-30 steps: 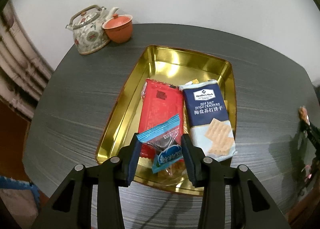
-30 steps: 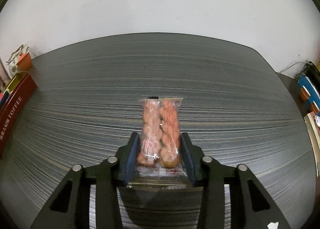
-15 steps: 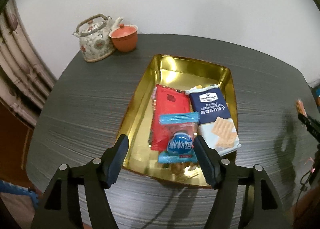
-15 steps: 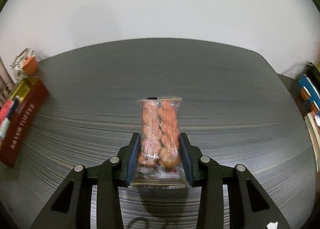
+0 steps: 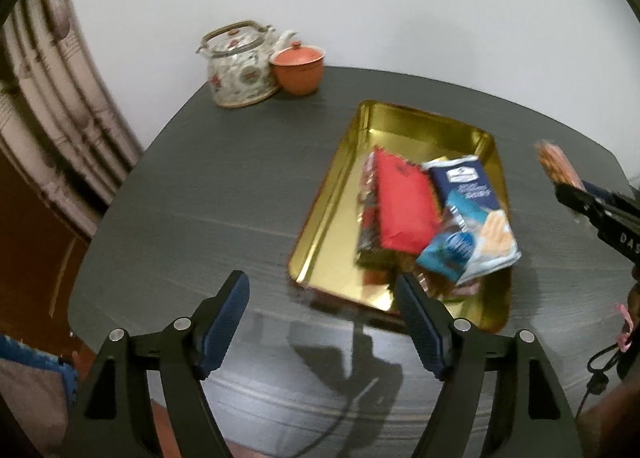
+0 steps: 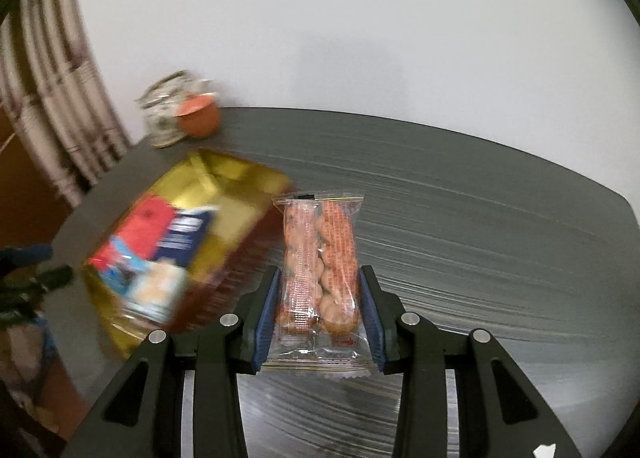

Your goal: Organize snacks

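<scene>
A gold tray [image 5: 412, 125] on the dark table holds a red packet [image 5: 404, 205], a navy cracker pack [image 5: 466, 181] and a small blue snack bag [image 5: 450, 254] lying across them. My left gripper [image 5: 320, 310] hangs near the tray's front left corner, its jaws opening, nothing between them. My right gripper [image 6: 319, 318] is shut on a clear bag of orange snacks [image 6: 319, 254], held above the table just right of the tray [image 6: 236, 185]. In the left wrist view that gripper [image 5: 576, 197] and its bag [image 5: 554, 163] show at the right edge.
A patterned teapot [image 5: 240, 65] and an orange lidded cup [image 5: 298, 69] stand at the table's far left corner by the white wall. A ribbed radiator [image 5: 52, 113] runs down the left. The table's [image 5: 200, 193] near edge lies just under my left gripper.
My left gripper let go of the blue snack bag, which now lies in the tray, and drew back to the left with wider jaws. My right gripper carried the orange snack bag left, up to the tray.
</scene>
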{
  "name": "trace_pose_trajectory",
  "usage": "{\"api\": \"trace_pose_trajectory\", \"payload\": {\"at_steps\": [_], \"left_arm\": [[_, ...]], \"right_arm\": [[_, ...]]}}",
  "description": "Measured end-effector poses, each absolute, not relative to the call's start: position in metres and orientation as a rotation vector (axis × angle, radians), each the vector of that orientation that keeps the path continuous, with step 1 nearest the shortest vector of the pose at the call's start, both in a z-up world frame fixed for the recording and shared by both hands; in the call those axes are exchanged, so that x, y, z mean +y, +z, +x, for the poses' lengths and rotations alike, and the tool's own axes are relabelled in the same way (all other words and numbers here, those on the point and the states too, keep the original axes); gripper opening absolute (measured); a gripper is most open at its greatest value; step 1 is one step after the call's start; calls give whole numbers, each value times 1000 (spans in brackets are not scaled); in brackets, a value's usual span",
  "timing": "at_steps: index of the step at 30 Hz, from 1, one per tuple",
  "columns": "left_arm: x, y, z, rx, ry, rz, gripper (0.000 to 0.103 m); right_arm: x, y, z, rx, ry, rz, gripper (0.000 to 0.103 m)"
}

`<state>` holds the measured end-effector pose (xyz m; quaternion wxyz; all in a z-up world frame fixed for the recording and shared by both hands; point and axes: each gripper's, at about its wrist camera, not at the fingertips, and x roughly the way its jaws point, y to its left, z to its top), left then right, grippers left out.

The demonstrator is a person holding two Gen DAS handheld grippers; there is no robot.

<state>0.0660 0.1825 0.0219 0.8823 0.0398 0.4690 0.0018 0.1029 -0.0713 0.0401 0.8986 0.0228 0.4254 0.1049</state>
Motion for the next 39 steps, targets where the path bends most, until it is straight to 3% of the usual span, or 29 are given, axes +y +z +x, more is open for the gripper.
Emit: {"api": "trace_pose_trajectory", "payload": {"at_steps": [12,27,30,32,37,39], "left_arm": [[206,16,56,992,65,65,77],[201,14,56,1006,61,88,77],[200,13,56,1009,60,92,77],[199,12,57,1010,60,96,77],[196,12,55,1006,61,112,77],[195,12,55,1004,64,120,77]], "right_arm": [[27,41,144,906,279,-63,36],[43,23,156,950,247,-93,38],[43,26,153,945,246,-89,46],[43,28,149,932,240,-87,58],[35,37,130,902,238,-44,63],[32,39,121,894,235,-27,72]]}}
